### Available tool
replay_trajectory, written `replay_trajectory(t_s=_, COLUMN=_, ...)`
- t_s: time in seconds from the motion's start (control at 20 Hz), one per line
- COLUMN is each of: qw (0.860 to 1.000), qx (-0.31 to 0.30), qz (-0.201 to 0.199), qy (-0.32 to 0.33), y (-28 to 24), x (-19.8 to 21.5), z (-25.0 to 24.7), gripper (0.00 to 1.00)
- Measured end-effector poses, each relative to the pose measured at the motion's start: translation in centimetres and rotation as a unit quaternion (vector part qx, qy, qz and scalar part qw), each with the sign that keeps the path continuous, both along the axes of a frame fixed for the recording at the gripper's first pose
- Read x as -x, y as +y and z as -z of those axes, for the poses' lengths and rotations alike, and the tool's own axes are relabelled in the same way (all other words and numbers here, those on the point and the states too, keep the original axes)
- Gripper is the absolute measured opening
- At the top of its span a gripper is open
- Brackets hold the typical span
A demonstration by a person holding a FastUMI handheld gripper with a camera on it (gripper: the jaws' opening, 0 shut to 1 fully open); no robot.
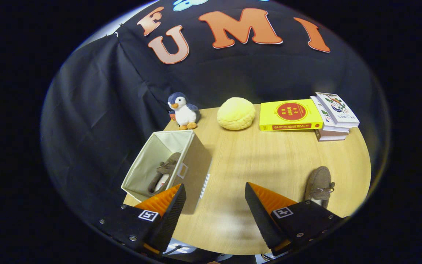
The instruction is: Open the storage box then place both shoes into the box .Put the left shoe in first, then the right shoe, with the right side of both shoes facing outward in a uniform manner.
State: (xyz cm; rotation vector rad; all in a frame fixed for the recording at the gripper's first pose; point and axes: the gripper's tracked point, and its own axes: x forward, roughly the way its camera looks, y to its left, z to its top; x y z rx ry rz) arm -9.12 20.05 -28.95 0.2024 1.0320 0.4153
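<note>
An open beige fabric storage box (192, 165) stands on the wooden table, just ahead of my left finger. One brown shoe (163, 172) lies inside it against the near wall. The other brown shoe (319, 185) rests on the table just beyond my right finger, toe pointing away. My gripper (214, 190) is open, with bare table between its fingers. A white flat piece (204, 186), perhaps the lid, leans at the box's right side.
At the table's back stand a plush penguin (183, 111), a yellow round cushion (236, 113), a yellow book (290, 115) and a stack of books (333, 115). The wooden table (269, 157) is bare between box and shoe.
</note>
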Motion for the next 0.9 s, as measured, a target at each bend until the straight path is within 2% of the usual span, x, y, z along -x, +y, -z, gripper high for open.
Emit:
replay_trajectory(t_s=0.3, qw=0.999, qx=0.019, qz=0.038, qy=0.025, y=-8.6, x=1.3, z=3.6, gripper=0.97)
replay_trajectory(t_s=0.6, qw=0.993, qx=0.078, qz=0.076, qy=0.049, y=-17.8, x=2.7, z=8.5, gripper=0.98)
replay_trajectory(t_s=0.9, qw=0.988, qx=0.098, qz=0.090, qy=0.077, y=-22.3, x=3.8, z=13.3, gripper=0.97)
